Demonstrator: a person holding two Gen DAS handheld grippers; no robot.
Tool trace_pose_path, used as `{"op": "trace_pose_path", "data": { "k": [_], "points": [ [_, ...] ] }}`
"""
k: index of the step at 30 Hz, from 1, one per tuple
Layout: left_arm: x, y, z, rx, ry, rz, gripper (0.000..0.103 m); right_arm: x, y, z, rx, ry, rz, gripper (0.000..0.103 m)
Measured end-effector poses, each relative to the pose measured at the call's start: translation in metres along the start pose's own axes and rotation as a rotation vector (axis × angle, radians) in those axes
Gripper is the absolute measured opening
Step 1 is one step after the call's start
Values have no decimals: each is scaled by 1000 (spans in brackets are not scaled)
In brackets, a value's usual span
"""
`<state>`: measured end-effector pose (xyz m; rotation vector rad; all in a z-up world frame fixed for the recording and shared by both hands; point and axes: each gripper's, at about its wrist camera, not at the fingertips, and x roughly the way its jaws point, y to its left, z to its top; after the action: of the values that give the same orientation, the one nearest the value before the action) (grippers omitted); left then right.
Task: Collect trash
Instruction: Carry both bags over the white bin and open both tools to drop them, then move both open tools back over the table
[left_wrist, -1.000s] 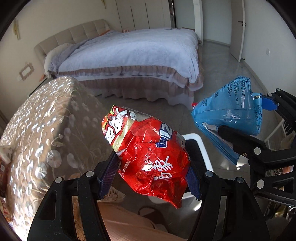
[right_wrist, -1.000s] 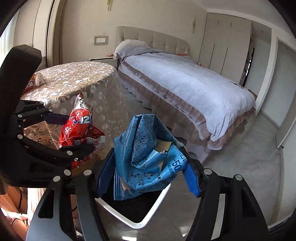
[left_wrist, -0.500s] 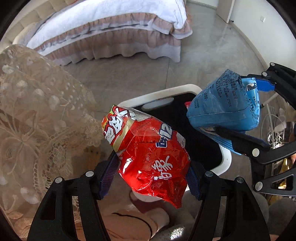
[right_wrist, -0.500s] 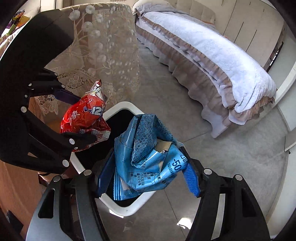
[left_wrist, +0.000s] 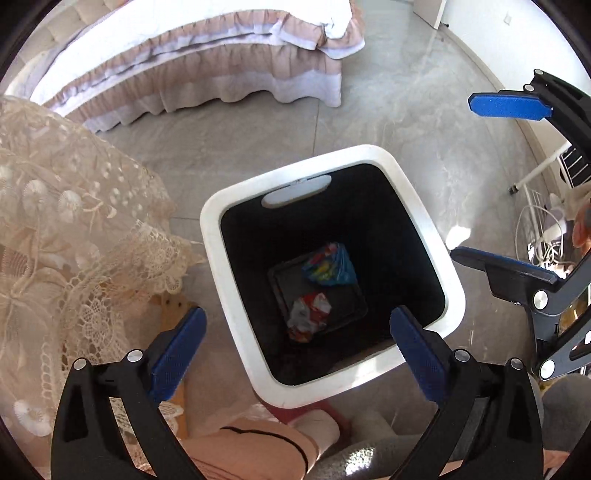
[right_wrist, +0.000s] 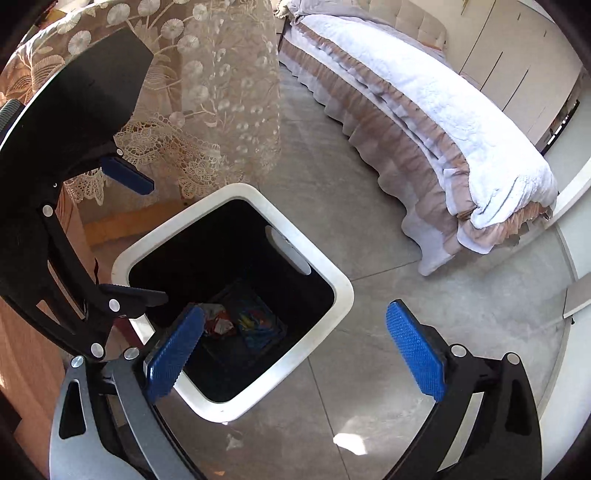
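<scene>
A white-rimmed bin (left_wrist: 369, 153) with a black inside stands on the floor below both grippers. At its bottom lie a crumpled red snack bag (left_wrist: 308, 314) and a blue snack bag (left_wrist: 328, 264). My left gripper (left_wrist: 297, 343) hangs over the bin's mouth, its jaws opening wide with nothing between them. My right gripper (left_wrist: 506, 184) is to the right of the bin, jaws also opening and empty. In the right wrist view the bin (right_wrist: 236, 190), red bag (right_wrist: 218, 325) and blue bag (right_wrist: 258, 325) lie below the right gripper (right_wrist: 295, 350); the left gripper (right_wrist: 133, 236) is at the left.
A table under a lace cloth (left_wrist: 74, 221) stands close to the bin's left. A bed (left_wrist: 207, 55) with a frilled skirt lies beyond across grey floor. A white wire rack (left_wrist: 546, 177) is at the right. A person's clothed leg (left_wrist: 258, 450) shows under the left gripper.
Both grippers have opened wide and let go of their bags. The red and blue bags have dropped to the bottom of the bin.
</scene>
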<state>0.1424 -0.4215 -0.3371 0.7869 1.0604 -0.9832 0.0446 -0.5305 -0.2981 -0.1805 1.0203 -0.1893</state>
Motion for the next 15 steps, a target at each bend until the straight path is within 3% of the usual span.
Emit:
{"op": "trace_pose_path", "data": {
  "k": [8,15],
  "points": [
    [-65,-5,2,16,-197,177,98,-53,5,18,-14,-158,-69,99],
    [-125,3,-2,-45,-326,243,98,-108,9,37,-8,-303,-98,99]
  ]
}}
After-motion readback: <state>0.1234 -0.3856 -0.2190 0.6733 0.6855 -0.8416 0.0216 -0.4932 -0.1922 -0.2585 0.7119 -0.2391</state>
